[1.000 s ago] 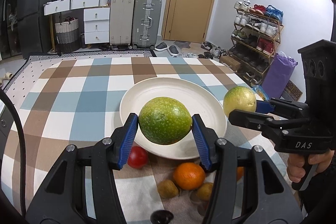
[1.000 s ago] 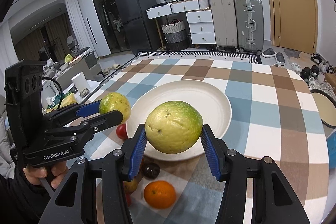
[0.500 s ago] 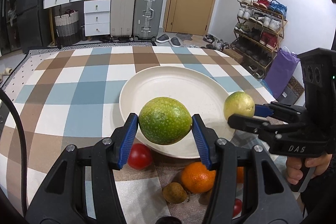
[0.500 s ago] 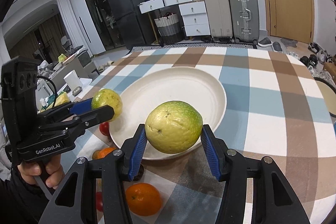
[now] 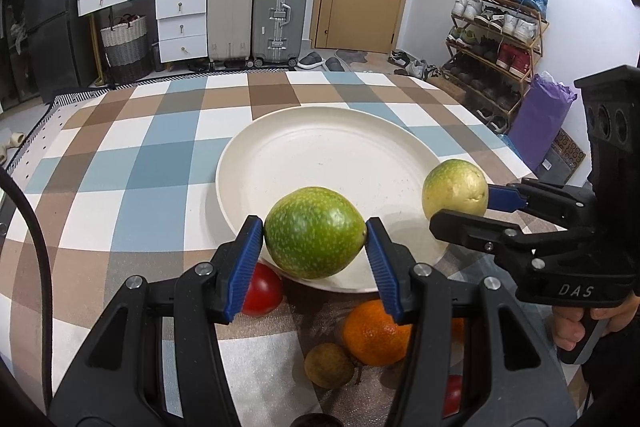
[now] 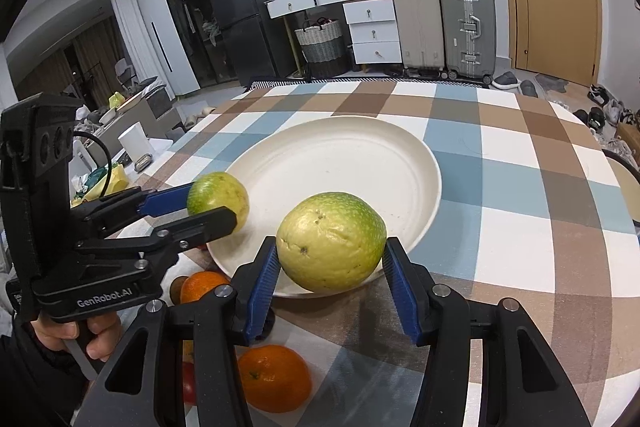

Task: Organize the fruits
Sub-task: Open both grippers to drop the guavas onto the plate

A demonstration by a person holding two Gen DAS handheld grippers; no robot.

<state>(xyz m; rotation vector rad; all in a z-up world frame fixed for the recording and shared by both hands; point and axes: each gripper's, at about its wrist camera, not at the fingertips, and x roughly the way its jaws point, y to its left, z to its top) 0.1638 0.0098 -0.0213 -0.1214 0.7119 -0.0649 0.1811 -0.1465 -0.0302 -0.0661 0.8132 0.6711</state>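
A round green fruit (image 5: 315, 249) with pale speckles is clamped between the blue pads of the left gripper (image 5: 315, 247) and is held over the near rim of the white plate (image 5: 320, 155). A second fruit, the yellow-green fruit (image 6: 331, 246), is clamped between the pads of the right gripper (image 6: 331, 259); its skin is pale yellow on the near face, green and speckled on the far side, and marked with small dark spots. It is likewise held above the near edge of the plate. The plate interior is bare and is set on a checked tablecloth (image 5: 132, 163) in blue, brown and white.

In front of the plate, loose fruit is laid on the cloth: an orange (image 5: 372, 333), a red fruit (image 5: 262, 293) and a small brown fruit (image 5: 329, 365).

In the left wrist view, a shoe rack (image 5: 494, 39) and a purple bag (image 5: 540, 123) are shown at the right; these are not covered by the other camera. In the right wrist view, a second orange (image 6: 274, 377) is shown near the bottom edge, together with a dark refrigerator (image 6: 240, 11) and a cluttered side area at the left. A hand (image 6: 76, 337) is seen on the left gripper's handle there.
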